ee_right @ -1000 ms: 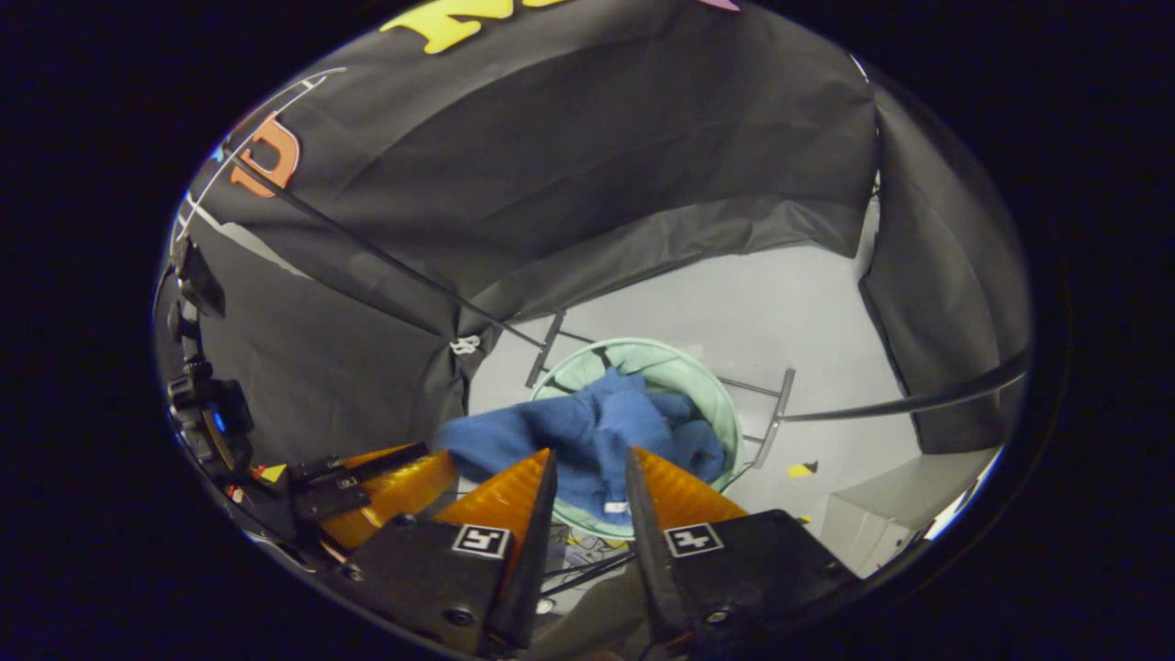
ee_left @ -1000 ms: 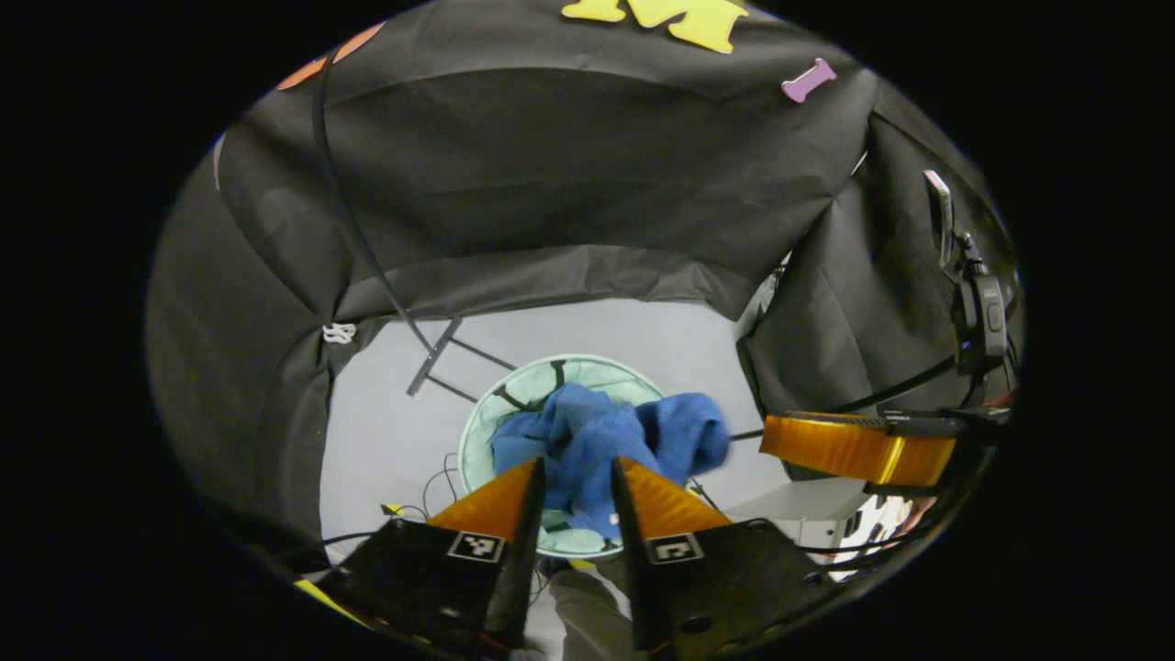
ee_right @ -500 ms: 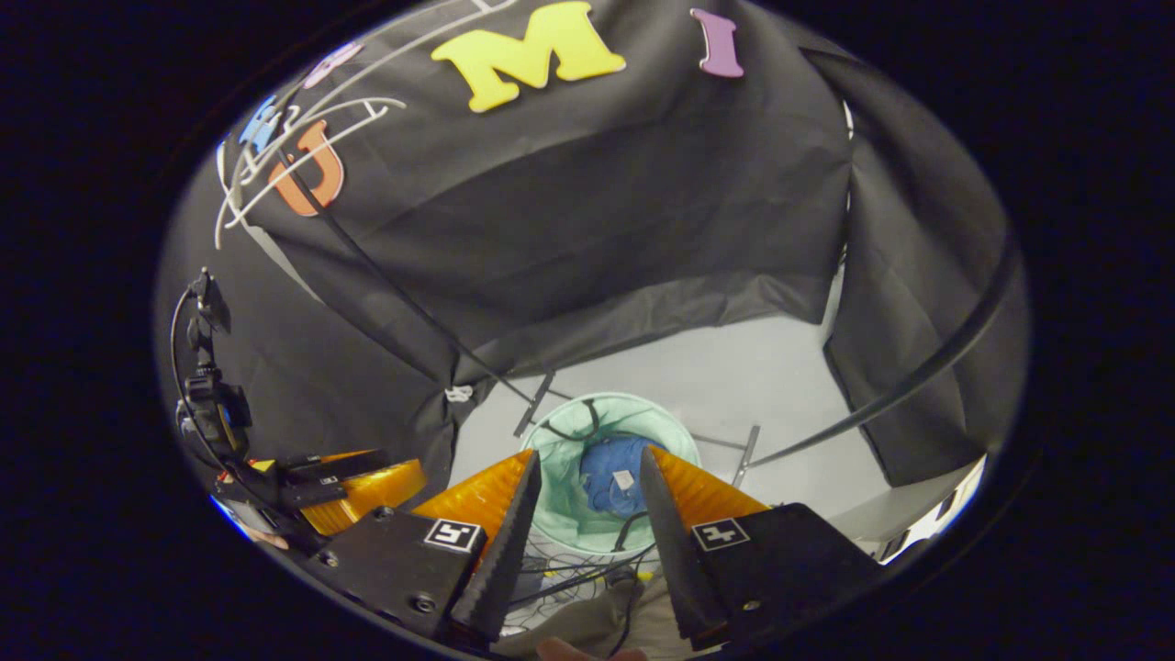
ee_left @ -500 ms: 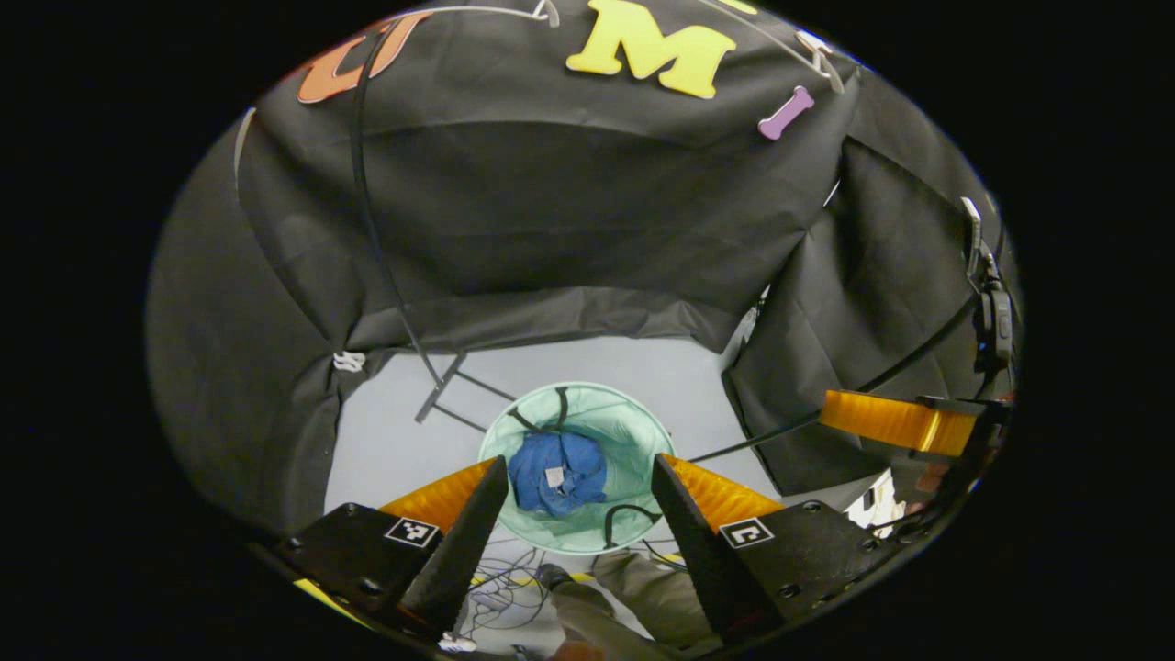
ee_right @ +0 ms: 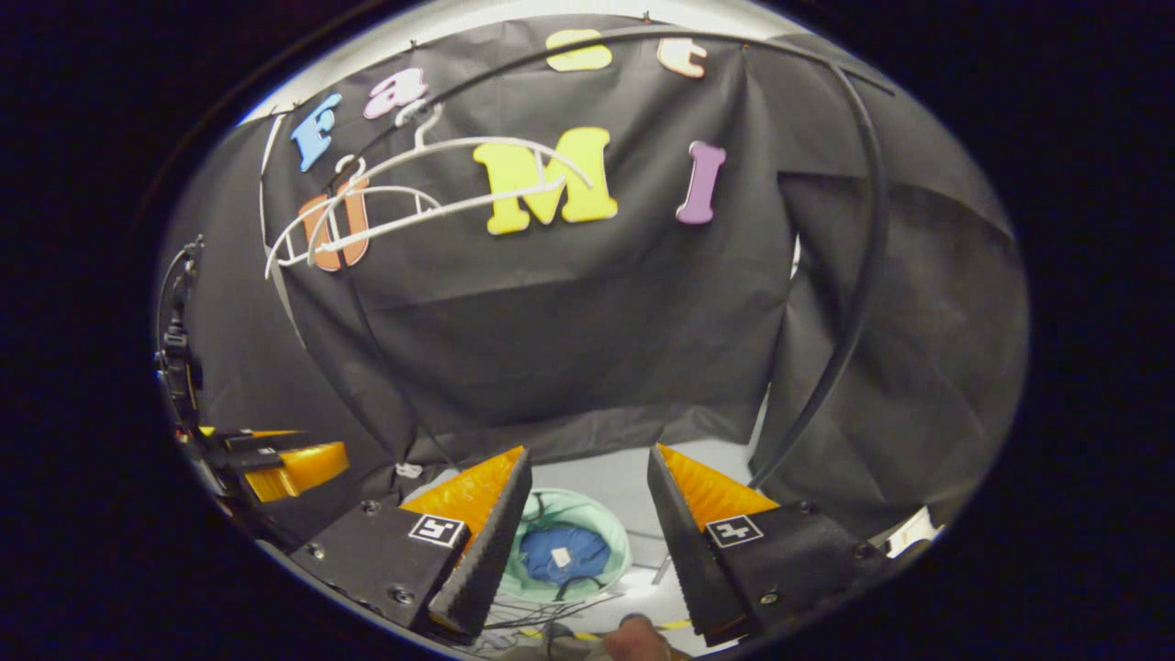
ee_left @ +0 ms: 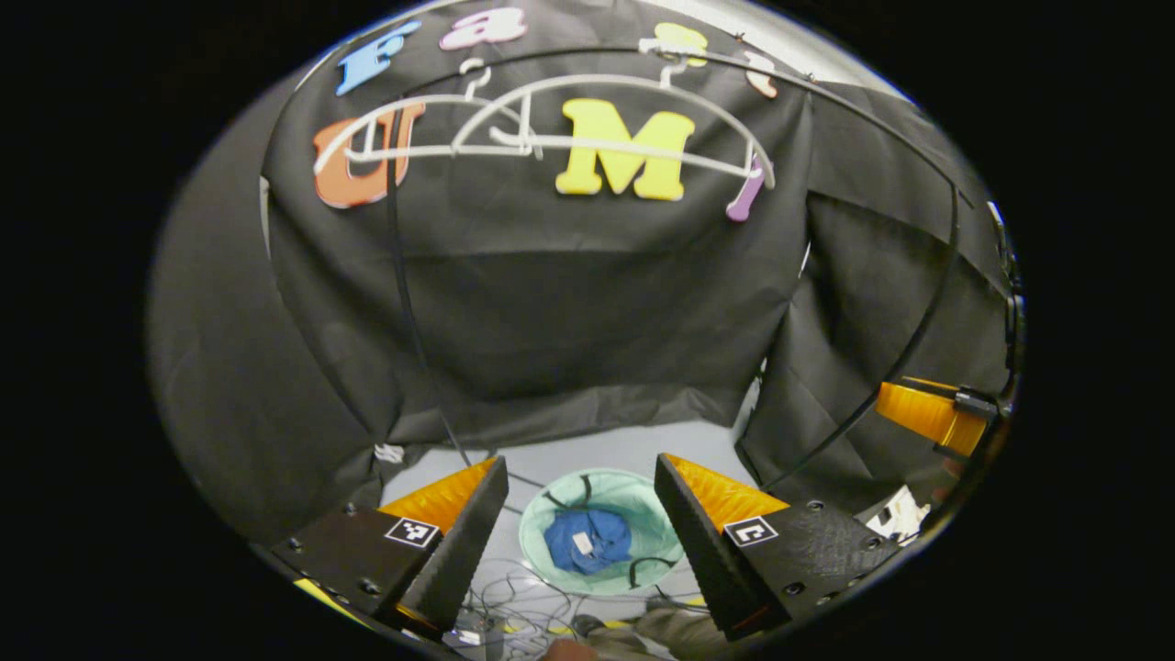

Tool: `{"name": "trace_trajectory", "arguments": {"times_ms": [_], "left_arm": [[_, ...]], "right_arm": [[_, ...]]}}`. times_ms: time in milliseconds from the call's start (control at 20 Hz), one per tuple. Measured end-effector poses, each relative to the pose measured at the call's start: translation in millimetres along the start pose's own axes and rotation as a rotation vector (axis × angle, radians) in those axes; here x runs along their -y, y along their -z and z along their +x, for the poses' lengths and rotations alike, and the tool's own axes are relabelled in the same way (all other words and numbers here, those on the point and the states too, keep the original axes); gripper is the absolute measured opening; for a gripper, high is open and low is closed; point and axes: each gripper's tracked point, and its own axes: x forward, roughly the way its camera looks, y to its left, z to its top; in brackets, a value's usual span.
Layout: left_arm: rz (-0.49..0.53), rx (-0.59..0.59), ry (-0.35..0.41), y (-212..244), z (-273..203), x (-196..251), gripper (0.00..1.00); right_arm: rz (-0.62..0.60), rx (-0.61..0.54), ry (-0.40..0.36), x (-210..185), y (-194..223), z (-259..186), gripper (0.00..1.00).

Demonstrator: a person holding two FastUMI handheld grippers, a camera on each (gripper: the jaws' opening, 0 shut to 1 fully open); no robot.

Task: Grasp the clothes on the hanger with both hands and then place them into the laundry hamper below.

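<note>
**Clothes in the hamper, both claws empty**

The blue clothes point(ee_left: 587, 542) lie bunched inside the green laundry hamper point(ee_left: 643, 500) on the floor, so the drop looks done. High above the hamper, the left claw point(ee_left: 580, 496) is spread wide and holds nothing; the right claw point(ee_right: 587, 487) is likewise spread and empty. Up against the booth wall, far above the hamper, the white hangers point(ee_left: 542, 142) hang bare. Loose cables point(ee_left: 500, 610) trail on the floor just beside the hamper. Nothing seems left but to finish; nothing blocks the way.
</note>
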Motion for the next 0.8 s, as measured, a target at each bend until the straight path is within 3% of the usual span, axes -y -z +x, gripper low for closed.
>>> {"name": "trace_trajectory", "arguments": {"times_ms": [350, 600, 800], "left_arm": [[0.010, 0.271, -0.206, -45.0, -102.7, -27.7, 0.98], [-0.009, 0.436, -0.288, -73.8, -178.3, 18.1, 1.00], [0.057, 0.539, -0.300, -85.4, -242.5, 70.0, 1.00]], "right_arm": [[-0.109, 0.231, -0.018, 42.6, -51.1, -86.0, 0.81], [-0.120, 0.384, -0.078, 79.9, -91.1, -149.5, 0.78], [-0.108, 0.534, -0.126, 112.6, -117.2, -212.5, 0.84]]}}
